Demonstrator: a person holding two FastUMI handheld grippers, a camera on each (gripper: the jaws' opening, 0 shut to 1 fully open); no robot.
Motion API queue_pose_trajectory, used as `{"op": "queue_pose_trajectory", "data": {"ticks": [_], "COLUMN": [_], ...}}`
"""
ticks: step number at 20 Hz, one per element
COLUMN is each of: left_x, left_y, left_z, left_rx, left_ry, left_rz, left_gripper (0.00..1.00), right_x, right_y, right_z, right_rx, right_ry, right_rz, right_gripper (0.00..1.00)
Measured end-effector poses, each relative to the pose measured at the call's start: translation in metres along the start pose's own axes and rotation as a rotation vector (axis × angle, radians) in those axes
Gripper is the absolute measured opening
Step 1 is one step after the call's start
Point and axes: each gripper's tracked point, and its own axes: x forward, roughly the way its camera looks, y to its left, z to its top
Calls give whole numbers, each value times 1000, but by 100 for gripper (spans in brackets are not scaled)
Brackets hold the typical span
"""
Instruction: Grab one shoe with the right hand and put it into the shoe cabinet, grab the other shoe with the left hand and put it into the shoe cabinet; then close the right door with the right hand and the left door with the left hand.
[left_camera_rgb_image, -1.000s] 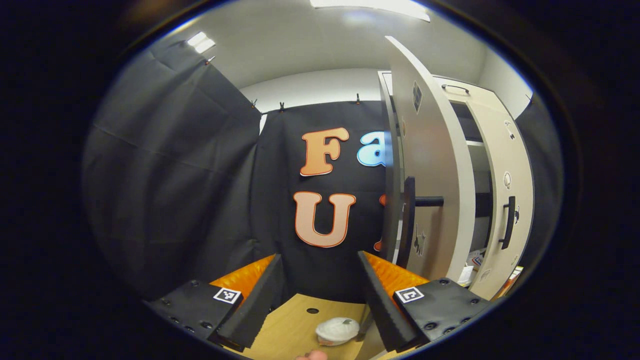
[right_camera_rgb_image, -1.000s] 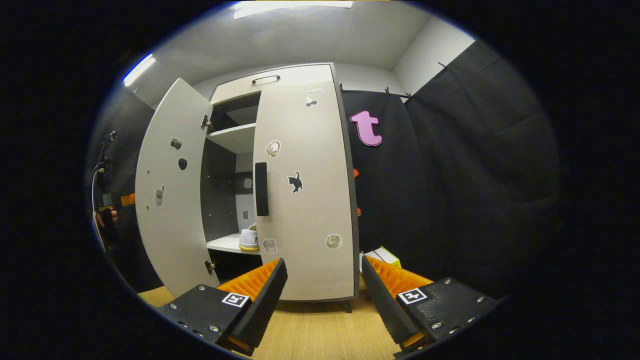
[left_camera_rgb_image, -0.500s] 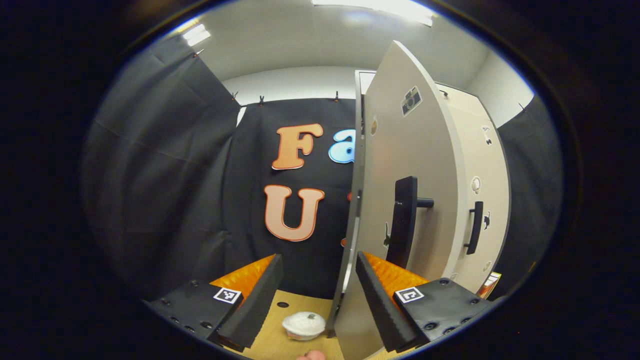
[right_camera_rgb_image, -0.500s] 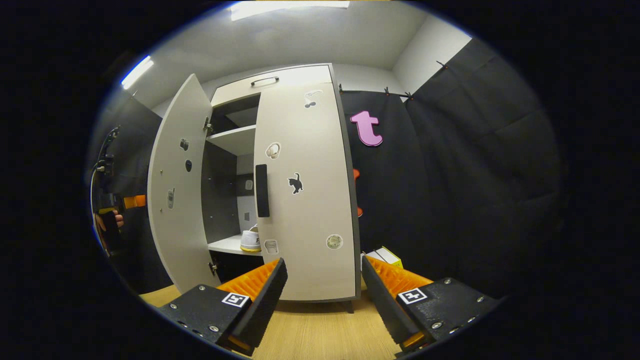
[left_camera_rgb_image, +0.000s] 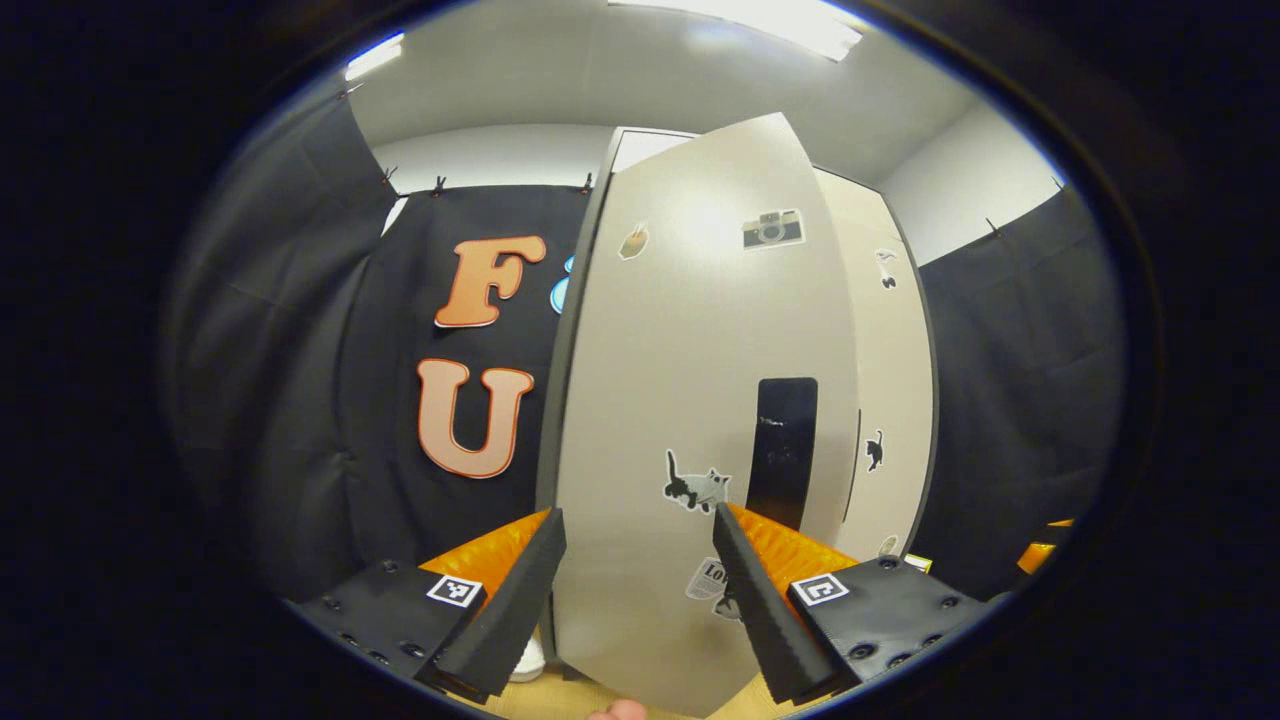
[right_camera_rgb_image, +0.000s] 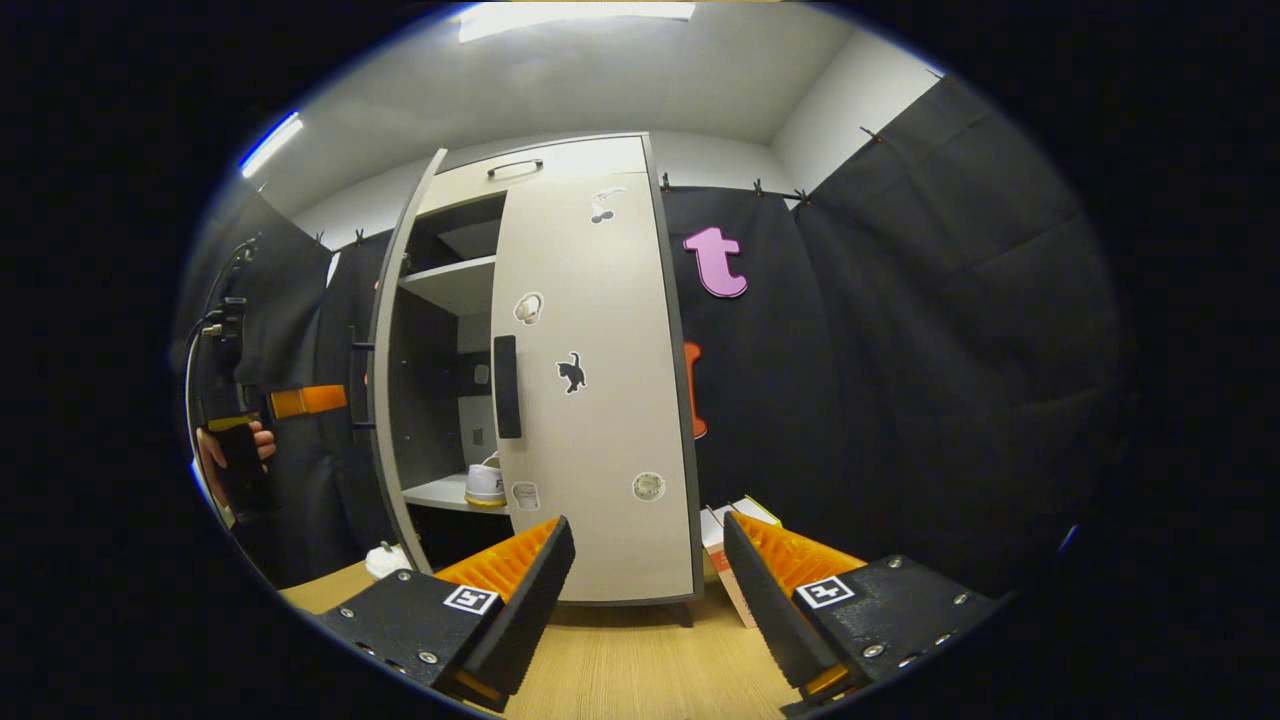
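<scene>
**Left door half swung, both grippers empty**

In the right gripper view a white shoe (right_camera_rgb_image: 486, 484) sits on the lower shelf of the shoe cabinet (right_camera_rgb_image: 455, 285), left of centre, behind the shut right door (right_camera_rgb_image: 600, 400). The left door (right_camera_rgb_image: 392, 350) stands edge-on, partly open. The left gripper (left_camera_rgb_image: 635, 585) has its jaws wide apart and holds nothing — the left door's face fills the centre of its view, and I cannot tell whether the fingers touch it. The right gripper (right_camera_rgb_image: 645, 590) is likewise spread wide and empty, low in frame above the wooden floor (right_camera_rgb_image: 620, 670). A box (right_camera_rgb_image: 725, 530) lies beside the cabinet's foot. At far left a hand (right_camera_rgb_image: 232, 450) grips the other tool — upright, level with the door's handle (right_camera_rgb_image: 506, 386).
</scene>
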Motion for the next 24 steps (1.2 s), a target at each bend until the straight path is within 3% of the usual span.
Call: {"op": "queue_pose_trajectory", "data": {"ticks": [2, 5, 8, 9, 10, 12, 18, 24], "left_x": [9, 22, 34, 38, 42, 51, 83, 101], "left_y": [-20, -39, -38, -38, -41, -43, -56, -59], "left_z": [-3, -12, -15, -14, -15, -18, -27, -35], "left_rx": [7, 1, 18, 8, -4, -21, 18, -22], "left_ry": [1, 27, 25, 25, 33, 46, 41, 59], "left_rz": [-37, -71, -46, -47, -50, -59, -34, -44], "left_gripper": [99, 94, 94, 99, 94, 99, 96, 96], "right_x": [-1, -3, -4, -5, -5, -6, -7, -3], "right_y": [-4, -9, -14, -15, -17, -21, -31, -31], "right_z": [1, 2, 5, 5, 6, 8, 9, 6], "right_rx": [-4, 2, 2, 0, -2, -1, 9, 5], "right_ry": [-2, -3, -9, -10, -13, -19, -23, -18], "right_rz": [-13, -27, -40, -44, -47, -56, -75, -78], "right_gripper": [93, 93, 93, 93, 93, 93, 93, 93]}}
